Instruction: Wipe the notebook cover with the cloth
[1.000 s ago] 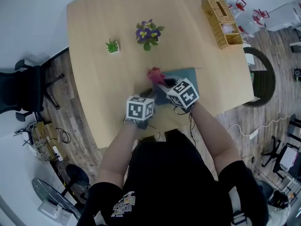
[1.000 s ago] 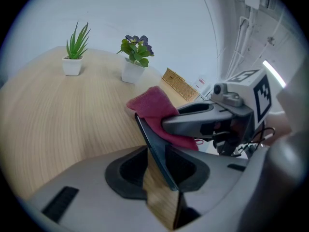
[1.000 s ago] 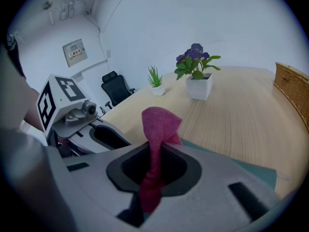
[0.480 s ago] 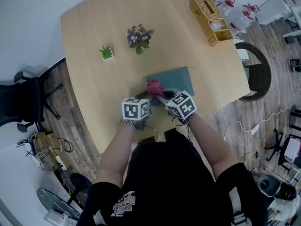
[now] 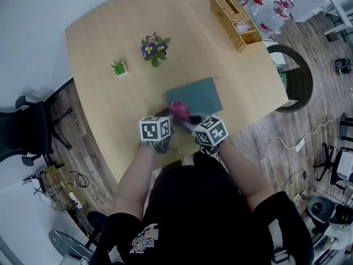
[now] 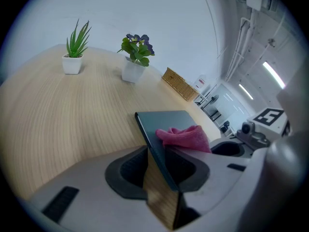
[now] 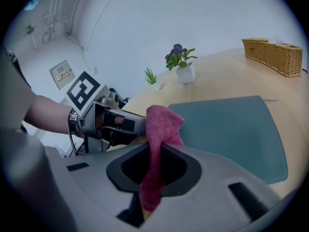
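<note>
Right gripper [image 7: 153,170]: jaws clamped on pink cloth [image 7: 163,122], at near-left corner of notebook [image 5: 197,95].
Left gripper [image 6: 161,173] pinches the notebook's near edge; table [image 5: 110,109] runs wide leftward.

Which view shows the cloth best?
Right gripper view: the cloth is large and sharp, clamped in the right gripper and resting on the notebook. The left gripper view shows only a pink bunch on the cover. The head view shows just a small pink spot.
</note>
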Tool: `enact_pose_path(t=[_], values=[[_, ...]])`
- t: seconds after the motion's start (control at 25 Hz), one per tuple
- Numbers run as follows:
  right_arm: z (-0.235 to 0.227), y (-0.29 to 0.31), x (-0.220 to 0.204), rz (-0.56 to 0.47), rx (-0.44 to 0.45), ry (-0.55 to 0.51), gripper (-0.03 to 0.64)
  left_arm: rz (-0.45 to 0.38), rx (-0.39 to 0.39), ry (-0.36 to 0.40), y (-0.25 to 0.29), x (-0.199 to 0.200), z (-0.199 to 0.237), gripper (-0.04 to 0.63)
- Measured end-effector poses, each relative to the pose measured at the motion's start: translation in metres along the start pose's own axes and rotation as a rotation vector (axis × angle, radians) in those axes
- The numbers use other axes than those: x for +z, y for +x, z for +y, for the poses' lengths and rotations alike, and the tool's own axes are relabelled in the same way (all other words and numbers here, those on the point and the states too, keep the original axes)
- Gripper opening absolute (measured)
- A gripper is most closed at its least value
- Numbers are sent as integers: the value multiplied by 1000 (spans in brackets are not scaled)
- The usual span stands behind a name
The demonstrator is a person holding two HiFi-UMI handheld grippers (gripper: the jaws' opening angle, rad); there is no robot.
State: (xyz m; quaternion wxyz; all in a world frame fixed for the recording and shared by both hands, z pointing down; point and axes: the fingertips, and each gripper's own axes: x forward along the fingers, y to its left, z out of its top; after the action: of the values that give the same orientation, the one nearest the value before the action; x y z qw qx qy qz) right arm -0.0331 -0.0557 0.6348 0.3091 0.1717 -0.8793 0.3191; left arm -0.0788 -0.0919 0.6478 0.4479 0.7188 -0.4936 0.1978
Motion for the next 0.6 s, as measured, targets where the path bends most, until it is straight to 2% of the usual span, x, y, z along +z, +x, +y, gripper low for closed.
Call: enact_pose_path(t=[0.36,0.6], values=[[-1,-19,-20,37,28,38,55,13,-34,-24,6,-10,-3,103],[-30,-50,-10,-3,-64,39,55,11,-29,-19,4,-9,-4,103]])
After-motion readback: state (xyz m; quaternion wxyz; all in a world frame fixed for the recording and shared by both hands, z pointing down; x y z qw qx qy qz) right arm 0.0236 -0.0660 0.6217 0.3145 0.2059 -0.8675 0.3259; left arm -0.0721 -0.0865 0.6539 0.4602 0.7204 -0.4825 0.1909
